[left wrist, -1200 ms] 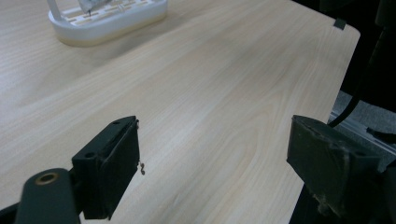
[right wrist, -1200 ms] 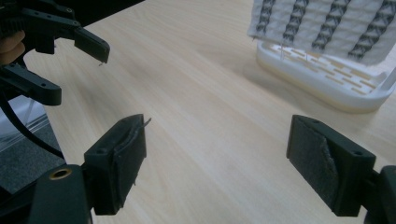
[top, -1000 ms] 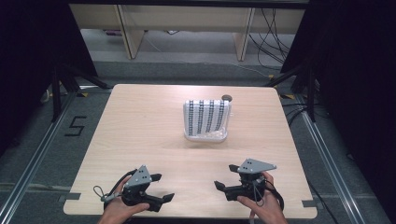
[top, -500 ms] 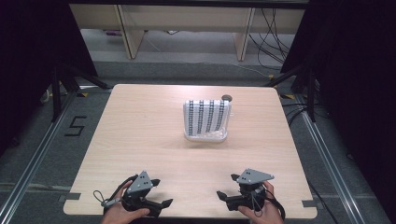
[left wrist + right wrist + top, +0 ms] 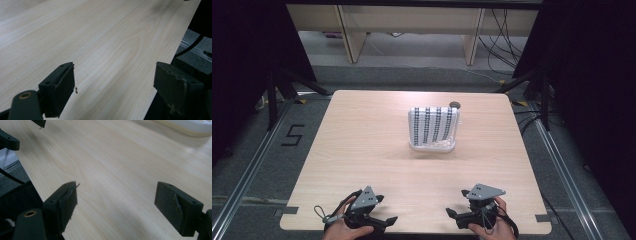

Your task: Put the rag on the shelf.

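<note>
A white box-like object with black dotted stripes (image 5: 433, 127) stands upright on a pale base near the middle of the wooden table (image 5: 362, 150). A small dark round thing (image 5: 455, 105) lies just behind it. My left gripper (image 5: 386, 210) sits at the near edge on the left, held by a hand, jaws wide open and pointing right. In the left gripper view, the left gripper (image 5: 117, 85) has only bare wood between its jaws. My right gripper (image 5: 457, 203) is at the near edge on the right, open, pointing left. The right gripper (image 5: 118, 202) is also empty.
The table's near edge runs under the left gripper's right-hand jaw, with dark floor (image 5: 197, 47) beyond it. The striped object's pale base (image 5: 185, 126) shows far off in the right gripper view, and part of the other gripper (image 5: 10, 141) at the upper left.
Both hands have drawn the grippers back toward the near edge of the table. The striped object has not moved.
</note>
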`<state>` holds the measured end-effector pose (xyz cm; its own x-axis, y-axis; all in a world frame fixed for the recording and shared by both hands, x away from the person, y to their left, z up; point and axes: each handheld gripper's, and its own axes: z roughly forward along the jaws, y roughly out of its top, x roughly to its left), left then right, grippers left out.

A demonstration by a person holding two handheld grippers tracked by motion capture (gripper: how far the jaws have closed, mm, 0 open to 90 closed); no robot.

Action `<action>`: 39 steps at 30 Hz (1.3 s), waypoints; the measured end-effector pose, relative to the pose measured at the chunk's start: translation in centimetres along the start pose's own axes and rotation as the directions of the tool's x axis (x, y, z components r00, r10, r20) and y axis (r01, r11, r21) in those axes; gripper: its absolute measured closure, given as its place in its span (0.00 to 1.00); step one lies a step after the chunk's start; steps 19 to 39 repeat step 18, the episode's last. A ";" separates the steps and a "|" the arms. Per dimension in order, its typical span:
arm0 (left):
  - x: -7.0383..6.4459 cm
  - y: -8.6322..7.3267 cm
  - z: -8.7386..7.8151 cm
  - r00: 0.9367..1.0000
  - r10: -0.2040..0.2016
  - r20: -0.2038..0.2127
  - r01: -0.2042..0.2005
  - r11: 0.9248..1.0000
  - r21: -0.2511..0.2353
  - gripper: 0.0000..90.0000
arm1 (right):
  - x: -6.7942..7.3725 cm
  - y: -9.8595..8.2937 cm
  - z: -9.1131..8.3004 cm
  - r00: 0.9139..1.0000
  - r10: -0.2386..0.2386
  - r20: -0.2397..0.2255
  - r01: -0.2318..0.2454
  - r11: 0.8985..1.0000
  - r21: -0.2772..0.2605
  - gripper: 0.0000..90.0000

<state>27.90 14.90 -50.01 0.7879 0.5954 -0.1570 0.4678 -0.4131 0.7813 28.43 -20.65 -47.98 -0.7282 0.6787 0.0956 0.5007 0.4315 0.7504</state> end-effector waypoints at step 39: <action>0.9 -0.3 0.2 1.000 -0.012 -0.021 0.012 1.000 0.028 0.18 | -0.6 -0.2 0.1 1.000 0.013 0.009 -0.013 1.000 0.005 0.21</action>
